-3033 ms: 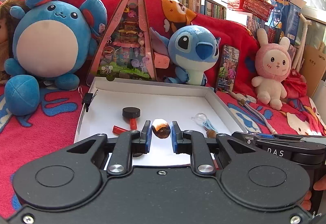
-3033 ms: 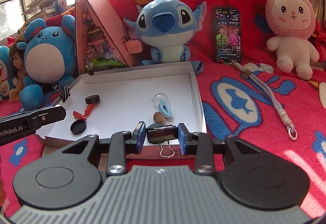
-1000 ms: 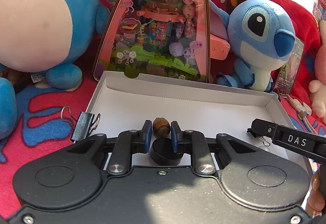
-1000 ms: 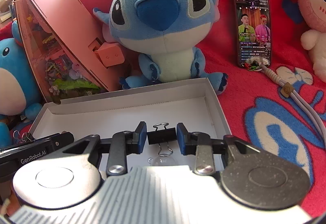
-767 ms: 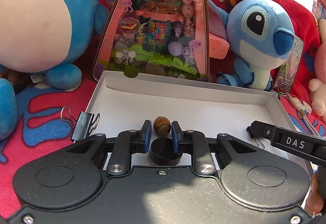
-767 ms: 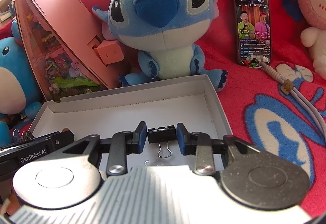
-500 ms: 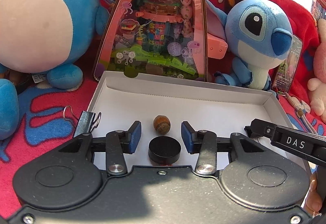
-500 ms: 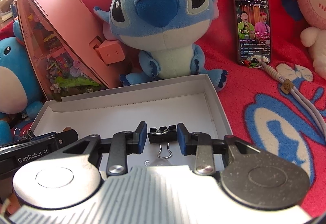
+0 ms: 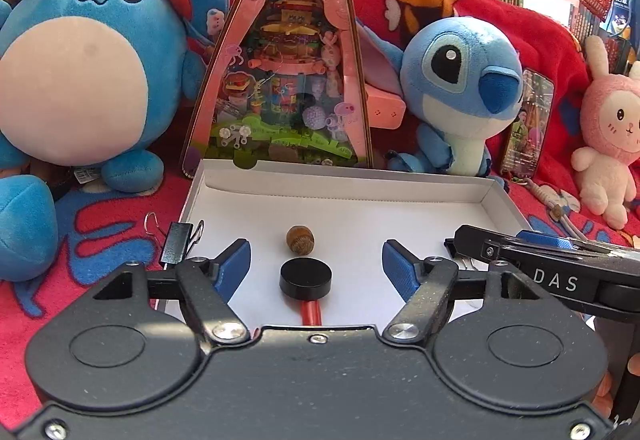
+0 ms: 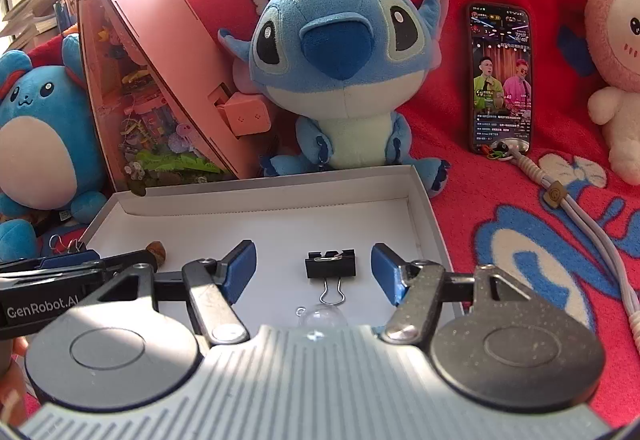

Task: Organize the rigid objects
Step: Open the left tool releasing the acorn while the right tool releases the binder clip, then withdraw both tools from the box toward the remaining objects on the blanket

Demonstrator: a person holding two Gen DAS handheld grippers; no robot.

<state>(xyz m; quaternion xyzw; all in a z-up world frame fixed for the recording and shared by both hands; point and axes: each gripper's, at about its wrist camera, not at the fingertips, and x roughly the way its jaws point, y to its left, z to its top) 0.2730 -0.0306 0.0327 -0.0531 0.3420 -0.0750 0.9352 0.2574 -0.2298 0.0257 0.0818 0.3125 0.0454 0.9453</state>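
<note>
Red fleece blanket point(image 10: 500, 208) covers the bed or sofa, with plush toys lined up at the back: a round blue one point(image 9: 80, 72), a blue big-eared one point(image 10: 340, 80) and a pink rabbit point(image 9: 608, 144), plus a pink triangular display box point(image 9: 288, 80) and a phone point(image 10: 502, 80) propped up with a video playing. In front of them lies the shallow white cardboard tray point(image 9: 340, 186) where the small hard things are being gathered. The left tongs point(image 9: 316, 268) have just been opening and now stand wide with nothing pressed between them; ahead of the gap, resting on the tray floor, sits a brown acorn-like nut point(image 9: 300, 239), and nearer, a black round cap point(image 9: 306, 277) on a red stem. The right tongs point(image 10: 314, 274) have likewise just spread apart, and the black binder clip point(image 10: 330, 264) lies free on the tray between the blue pads point(image 10: 242, 268) without touching them; a clear bulb-like piece point(image 10: 320, 316) peeks out just below it. So both pieces look delivered. One more binder clip point(image 9: 178, 244) is clipped to the tray's left edge, over the blanket; whether that one counts as unfinished I can't say. I'd judge the sorting well along, possibly nearly finished.
</note>
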